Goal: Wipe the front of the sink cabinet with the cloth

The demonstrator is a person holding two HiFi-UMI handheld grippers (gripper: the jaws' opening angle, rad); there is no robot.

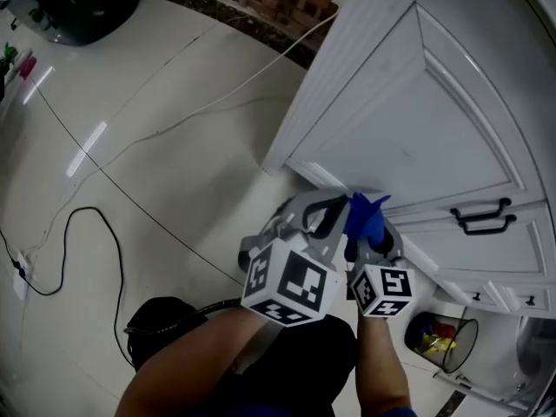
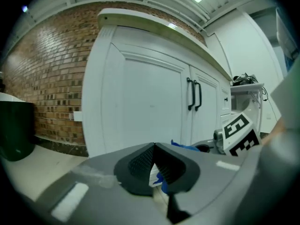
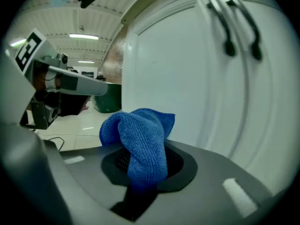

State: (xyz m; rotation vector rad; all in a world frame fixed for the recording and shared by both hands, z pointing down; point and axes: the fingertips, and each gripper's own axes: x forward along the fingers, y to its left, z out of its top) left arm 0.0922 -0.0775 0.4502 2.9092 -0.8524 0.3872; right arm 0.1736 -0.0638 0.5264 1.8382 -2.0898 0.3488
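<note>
The white sink cabinet (image 1: 434, 102) fills the right of the head view, with two black door handles (image 1: 482, 215). A blue cloth (image 1: 363, 218) is bunched in my right gripper (image 1: 368, 233), which is shut on it just in front of the cabinet's lower left door. In the right gripper view the cloth (image 3: 140, 142) bulges out above the jaws, close to the door (image 3: 187, 78). My left gripper (image 1: 334, 202) sits right beside it on the left, jaws shut with nothing clearly held (image 2: 154, 145). The cabinet front (image 2: 150, 102) stands ahead of it.
A black cable (image 1: 78, 233) and a white cable (image 1: 217, 102) trail over the pale tiled floor. A brick wall (image 2: 51, 88) runs left of the cabinet, with a dark bin (image 1: 82, 7) beside it. A wire basket (image 1: 441, 337) sits low at the right.
</note>
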